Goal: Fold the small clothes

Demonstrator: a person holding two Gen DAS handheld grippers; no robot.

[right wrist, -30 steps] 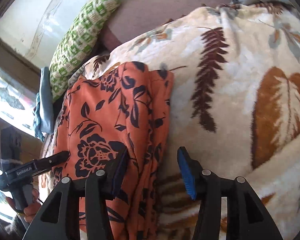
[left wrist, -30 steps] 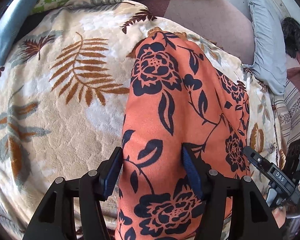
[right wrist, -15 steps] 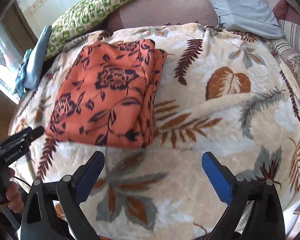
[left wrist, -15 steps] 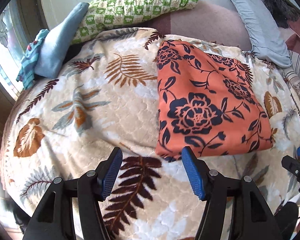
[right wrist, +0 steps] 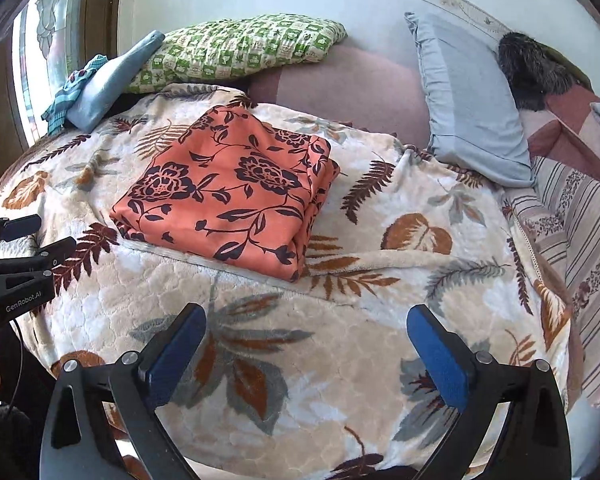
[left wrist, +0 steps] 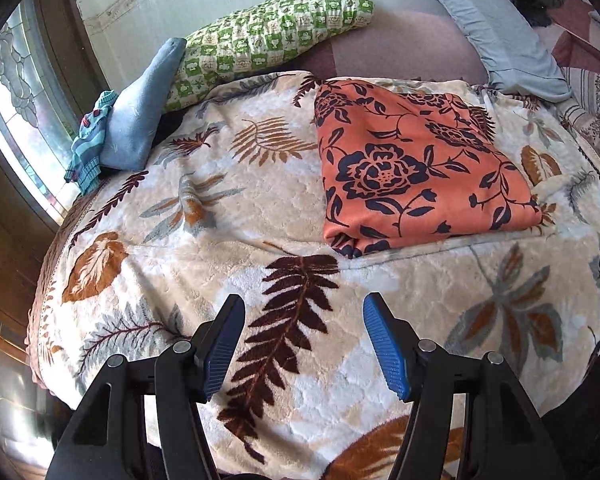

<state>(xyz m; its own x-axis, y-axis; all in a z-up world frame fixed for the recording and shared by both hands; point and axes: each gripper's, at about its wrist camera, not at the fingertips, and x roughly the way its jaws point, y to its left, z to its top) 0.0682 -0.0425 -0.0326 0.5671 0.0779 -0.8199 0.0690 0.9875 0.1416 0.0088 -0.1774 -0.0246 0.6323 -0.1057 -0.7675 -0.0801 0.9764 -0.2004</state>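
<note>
An orange garment with a dark floral print (left wrist: 412, 164) lies folded into a flat rectangle on the cream leaf-print blanket (left wrist: 204, 240); it also shows in the right wrist view (right wrist: 236, 188). My left gripper (left wrist: 304, 344) is open and empty, held back from the garment's near edge. My right gripper (right wrist: 306, 354) is open wide and empty, also back from the garment. The left gripper's fingers (right wrist: 24, 256) show at the left edge of the right wrist view.
A green checked pillow (left wrist: 272, 36) and a blue cloth (left wrist: 140, 112) lie at the back left by a window. A grey-blue pillow (right wrist: 468, 100) and a dark furry thing (right wrist: 536, 68) lie at the back right. Striped bedding (right wrist: 588, 240) hangs on the right.
Both grippers have let go of the garment and pulled back from it. The right gripper has opened wider. The garment now lies folded and still on the blanket.
</note>
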